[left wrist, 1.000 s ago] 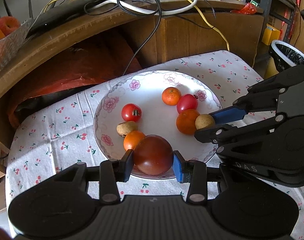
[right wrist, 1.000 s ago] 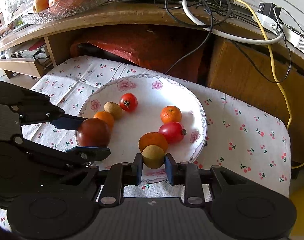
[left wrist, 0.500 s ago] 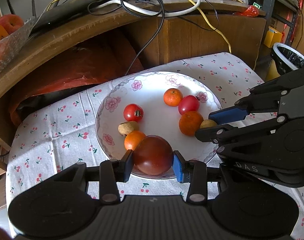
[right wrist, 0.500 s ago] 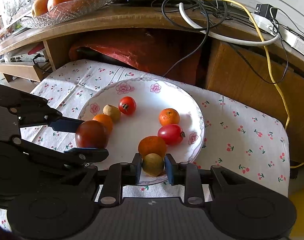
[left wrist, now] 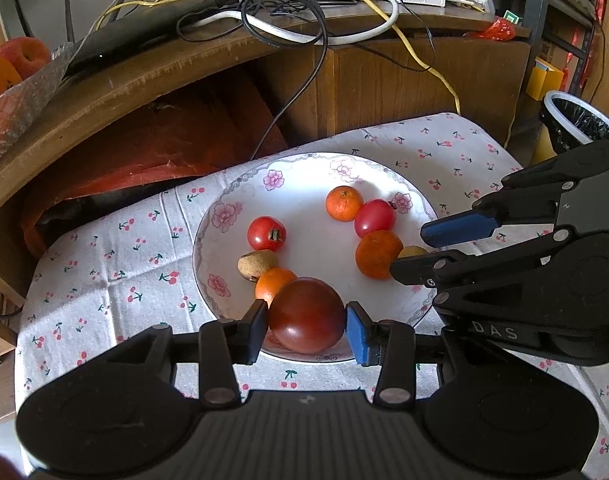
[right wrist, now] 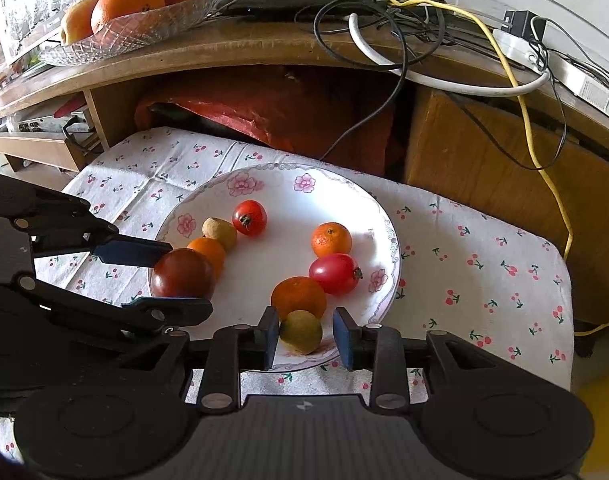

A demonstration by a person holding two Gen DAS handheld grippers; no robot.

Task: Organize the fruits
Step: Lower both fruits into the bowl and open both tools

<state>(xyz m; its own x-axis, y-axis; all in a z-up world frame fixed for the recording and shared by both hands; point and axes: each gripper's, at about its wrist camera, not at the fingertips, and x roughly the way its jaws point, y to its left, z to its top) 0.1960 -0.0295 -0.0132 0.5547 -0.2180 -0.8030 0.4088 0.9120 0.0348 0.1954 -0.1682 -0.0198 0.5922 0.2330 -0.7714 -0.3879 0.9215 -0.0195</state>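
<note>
Over the plate's near rim, the left gripper clamps a dark tomato; the right gripper stands parted around a small brown fruit.

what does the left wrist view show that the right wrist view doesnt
Only the left wrist view: a bin with a black liner at far right. Only the right wrist view: a low wooden shelf at far left. Both: the floral plate, the left tool shut on the dark red tomato, and the right tool open around the small yellowish fruit, which is mostly hidden in the left view.
</note>
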